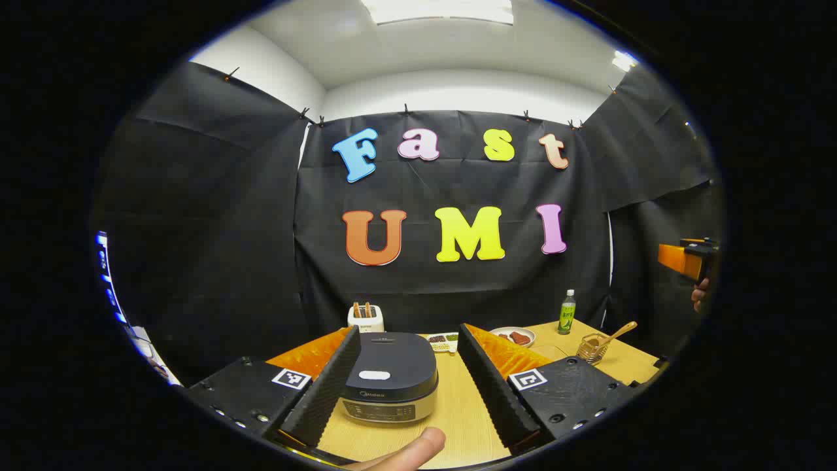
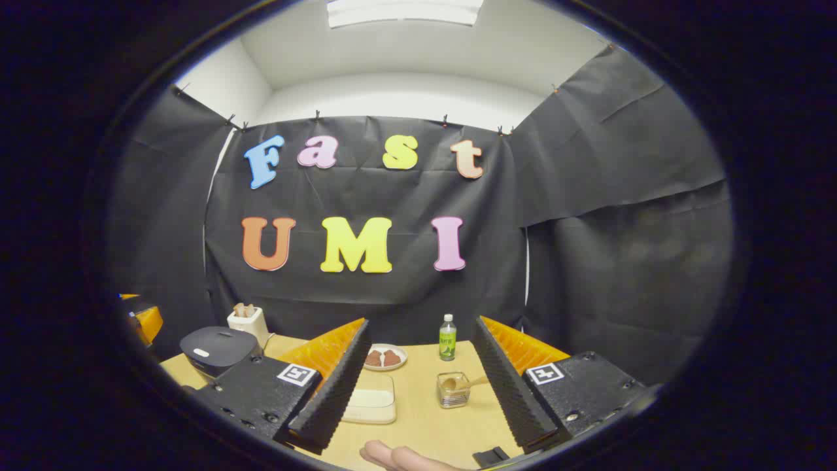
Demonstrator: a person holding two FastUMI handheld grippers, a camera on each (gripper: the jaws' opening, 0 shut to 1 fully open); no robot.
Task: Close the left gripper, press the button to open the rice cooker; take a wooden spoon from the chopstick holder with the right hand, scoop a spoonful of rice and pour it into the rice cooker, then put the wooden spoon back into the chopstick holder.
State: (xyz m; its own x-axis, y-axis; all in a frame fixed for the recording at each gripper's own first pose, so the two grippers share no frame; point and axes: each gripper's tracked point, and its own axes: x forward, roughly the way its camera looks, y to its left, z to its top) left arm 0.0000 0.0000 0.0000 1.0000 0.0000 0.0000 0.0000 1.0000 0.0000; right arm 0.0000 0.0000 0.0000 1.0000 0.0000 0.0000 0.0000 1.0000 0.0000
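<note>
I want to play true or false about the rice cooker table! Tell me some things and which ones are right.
1. The rice cooker lid is open. False: it is shut.
2. The wooden spoon stands in the chopstick holder. True.
3. The left gripper is shut. False: its jaws stand wide apart, with the cooker seen between them.
4. A green bottle stands upright at the back of the table. True.
5. The right gripper holds the spoon. False: it is open and holds nothing.
</note>
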